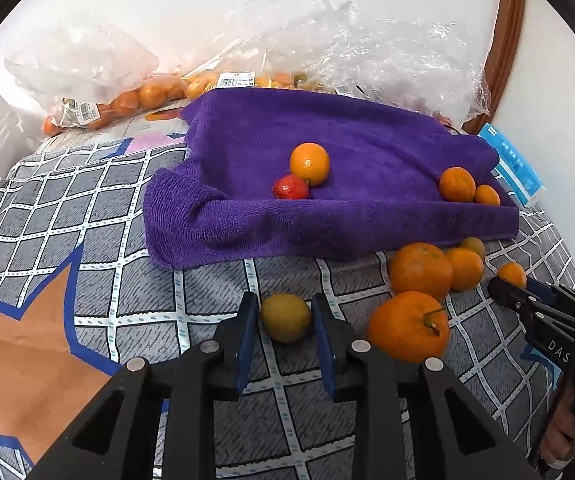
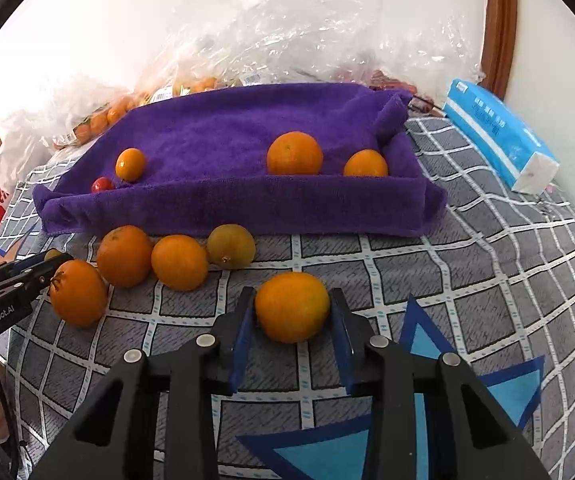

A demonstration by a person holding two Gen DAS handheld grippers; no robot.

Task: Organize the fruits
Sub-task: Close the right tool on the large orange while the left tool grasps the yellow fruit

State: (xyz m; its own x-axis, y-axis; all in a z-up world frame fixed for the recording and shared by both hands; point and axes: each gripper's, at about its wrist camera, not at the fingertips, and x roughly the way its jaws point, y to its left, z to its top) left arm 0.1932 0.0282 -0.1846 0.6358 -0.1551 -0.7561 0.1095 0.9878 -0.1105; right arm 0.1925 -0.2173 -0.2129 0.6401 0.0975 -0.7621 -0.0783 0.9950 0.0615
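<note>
left gripper (image 1: 283, 316): jaws nearly closed, pinching small round yellow-green citrus (image 1: 286, 317) on checked bedsheet (image 1: 87, 240)
right gripper (image 2: 292, 312): jaws clamped on round orange (image 2: 292, 307)
risk: either fruit squirts free, rolling short of purple towel tray (image 2: 247, 204)

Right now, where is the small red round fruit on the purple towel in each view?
Left wrist view: the small red round fruit lies centre frame, against an orange.
Right wrist view: it sits far left, beside the same orange.
Shared landmark: the purple towel under both.
</note>
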